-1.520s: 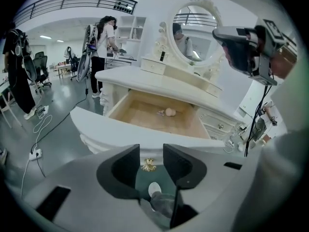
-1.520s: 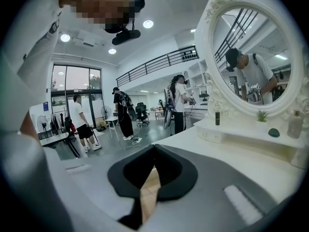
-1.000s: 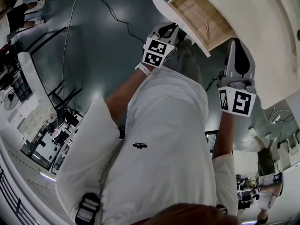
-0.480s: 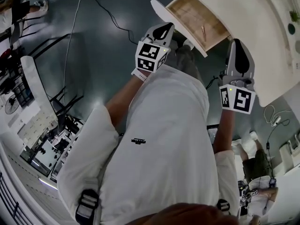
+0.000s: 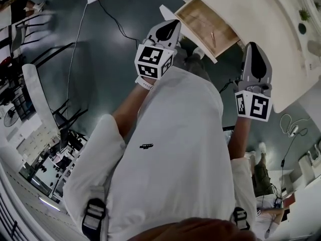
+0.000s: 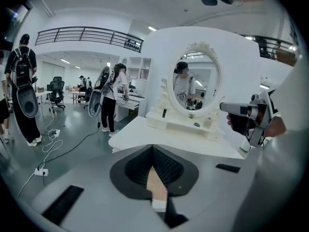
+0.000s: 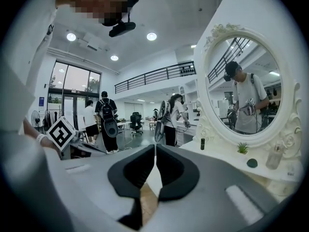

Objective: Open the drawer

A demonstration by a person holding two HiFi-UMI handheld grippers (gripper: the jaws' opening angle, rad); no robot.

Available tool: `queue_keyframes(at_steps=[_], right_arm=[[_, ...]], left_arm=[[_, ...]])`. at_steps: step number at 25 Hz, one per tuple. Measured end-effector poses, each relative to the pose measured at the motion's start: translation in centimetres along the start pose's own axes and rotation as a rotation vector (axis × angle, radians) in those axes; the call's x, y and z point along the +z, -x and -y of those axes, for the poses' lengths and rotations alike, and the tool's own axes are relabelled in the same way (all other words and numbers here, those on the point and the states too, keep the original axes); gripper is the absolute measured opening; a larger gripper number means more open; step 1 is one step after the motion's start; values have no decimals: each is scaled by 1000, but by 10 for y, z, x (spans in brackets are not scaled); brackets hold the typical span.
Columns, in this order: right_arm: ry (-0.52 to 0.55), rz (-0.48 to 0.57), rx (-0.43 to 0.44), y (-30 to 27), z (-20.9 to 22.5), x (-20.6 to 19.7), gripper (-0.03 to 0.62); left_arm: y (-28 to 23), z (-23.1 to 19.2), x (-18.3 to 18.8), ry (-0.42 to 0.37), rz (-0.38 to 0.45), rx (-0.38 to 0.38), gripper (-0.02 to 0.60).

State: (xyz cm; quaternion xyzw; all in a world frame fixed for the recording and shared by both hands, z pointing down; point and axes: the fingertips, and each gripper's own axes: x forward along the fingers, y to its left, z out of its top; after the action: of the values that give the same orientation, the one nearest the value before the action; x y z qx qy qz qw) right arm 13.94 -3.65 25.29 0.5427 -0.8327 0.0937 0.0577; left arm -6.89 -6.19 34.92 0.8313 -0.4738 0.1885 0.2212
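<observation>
1. Wooden-floored and white-fronted, the drawer (image 5: 205,21) shows at the top of the head view, pulled well out from under the white dressing table (image 5: 261,9). A thin object (image 5: 213,35) lies on its floor. Your left gripper (image 5: 173,26) hangs just at the front panel (image 5: 169,13); whether it touches, this view does not settle. Your right gripper (image 5: 253,51) is off to the drawer's other side, near the table's edge and apart from the panel.

2. Left gripper view: your tongs are pressed together, pad against pad, and pinch nothing. Beyond them you see the tabletop and the oval mirror (image 6: 195,91). A sliver of tan below the pads is probably the drawer's floor.

3. Right gripper view: these tongs also meet at the tips, with nothing held. The mirror and a small plant (image 7: 242,149) stand to the right.

4. Handling, as a judgement:
   - The drawer looks like a stiff, fairly light wooden box that slides rather than lifts.
   - No knob shows, so take the top edge of the front panel near its middle.
   - The painted face may be slick, so hook over the lip rather than squeeze flat.
   - Pull straight, or it may rack in its runners.
   - It already looks open, and more travel risks drawing it off the runners.
</observation>
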Motion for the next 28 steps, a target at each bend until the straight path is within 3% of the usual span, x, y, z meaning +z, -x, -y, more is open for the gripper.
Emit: queue_keyframes(at_steps=[13, 28], right_arm=[[63, 34, -15, 21, 5, 35, 11], [80, 67, -86, 62, 9, 57, 11]], left_arm=[[31, 17, 82, -14, 163, -20, 9], [57, 41, 132, -43, 287, -100, 9]])
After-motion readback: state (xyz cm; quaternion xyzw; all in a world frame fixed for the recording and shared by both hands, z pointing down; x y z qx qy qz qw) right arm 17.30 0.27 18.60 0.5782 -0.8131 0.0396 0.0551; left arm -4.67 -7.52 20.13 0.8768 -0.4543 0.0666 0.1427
